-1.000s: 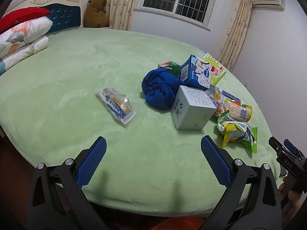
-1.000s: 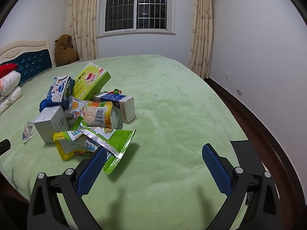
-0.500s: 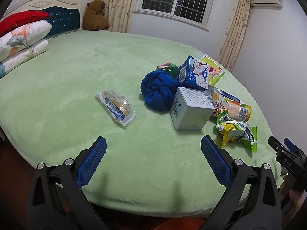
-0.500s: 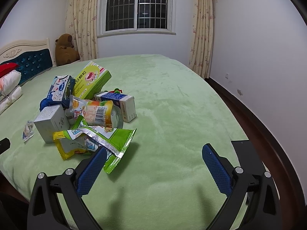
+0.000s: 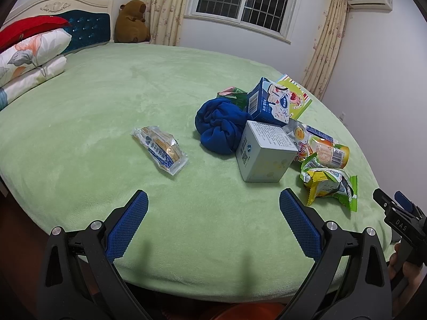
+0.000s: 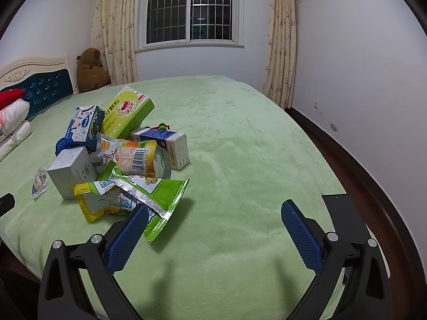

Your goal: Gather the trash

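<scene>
Both the left gripper (image 5: 213,208) and the right gripper (image 6: 214,218) are held with jaws spread wide and nothing between them, low over the green bed (image 5: 106,112). Ahead and left of the left gripper a clear snack wrapper (image 5: 160,149) is seen lying alone. A grey box (image 5: 263,153) and the trash pile sit ahead to its right, while a torn green packet (image 6: 133,197) lies just beyond the right gripper's left finger (image 6: 125,240).

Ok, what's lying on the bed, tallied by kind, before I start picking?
Boxes and cartons: 4 (grey box, blue-and-white carton, green box, small blue-and-white box)
Soft packets: 4 (clear wrapper, orange pouch, green-yellow snack bag, red-green packet)
Cloth: 1 (blue cloth)
Total: 9; the snack bag may be two overlapped.
</scene>
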Available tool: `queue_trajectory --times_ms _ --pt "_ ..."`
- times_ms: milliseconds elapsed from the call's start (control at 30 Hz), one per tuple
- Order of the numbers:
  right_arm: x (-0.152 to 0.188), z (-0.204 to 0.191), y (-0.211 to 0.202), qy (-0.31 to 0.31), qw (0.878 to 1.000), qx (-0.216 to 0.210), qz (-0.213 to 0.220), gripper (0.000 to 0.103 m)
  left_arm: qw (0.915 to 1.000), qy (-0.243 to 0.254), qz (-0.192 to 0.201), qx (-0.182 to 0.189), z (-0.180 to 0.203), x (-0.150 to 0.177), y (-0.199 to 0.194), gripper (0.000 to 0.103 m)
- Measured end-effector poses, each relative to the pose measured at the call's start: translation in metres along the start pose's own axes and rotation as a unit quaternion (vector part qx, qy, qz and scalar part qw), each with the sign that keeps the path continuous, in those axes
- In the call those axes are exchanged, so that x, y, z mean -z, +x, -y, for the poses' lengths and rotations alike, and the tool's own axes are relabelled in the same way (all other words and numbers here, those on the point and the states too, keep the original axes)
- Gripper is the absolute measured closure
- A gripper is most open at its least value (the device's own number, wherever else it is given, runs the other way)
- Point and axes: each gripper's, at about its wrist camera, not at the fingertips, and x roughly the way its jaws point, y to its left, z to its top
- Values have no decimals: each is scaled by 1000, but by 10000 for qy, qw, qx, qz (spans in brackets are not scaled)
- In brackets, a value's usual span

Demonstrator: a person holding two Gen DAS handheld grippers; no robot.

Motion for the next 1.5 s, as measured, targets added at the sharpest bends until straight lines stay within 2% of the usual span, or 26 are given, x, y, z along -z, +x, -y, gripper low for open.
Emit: queue_trajectory --times_ms 1267,1367,1500 --pt "3 1 2 7 9999 -88 -55 5 9999 110 -39 -46 3 2 3 7" --pt "2 2 3 -7 9988 -463 -159 5 9999 111 -55 -43 4 2 3 7" --pt "2 4 6 -126 9916 -1239 -359 5 9999 77 -94 -13 3 2 5 7"
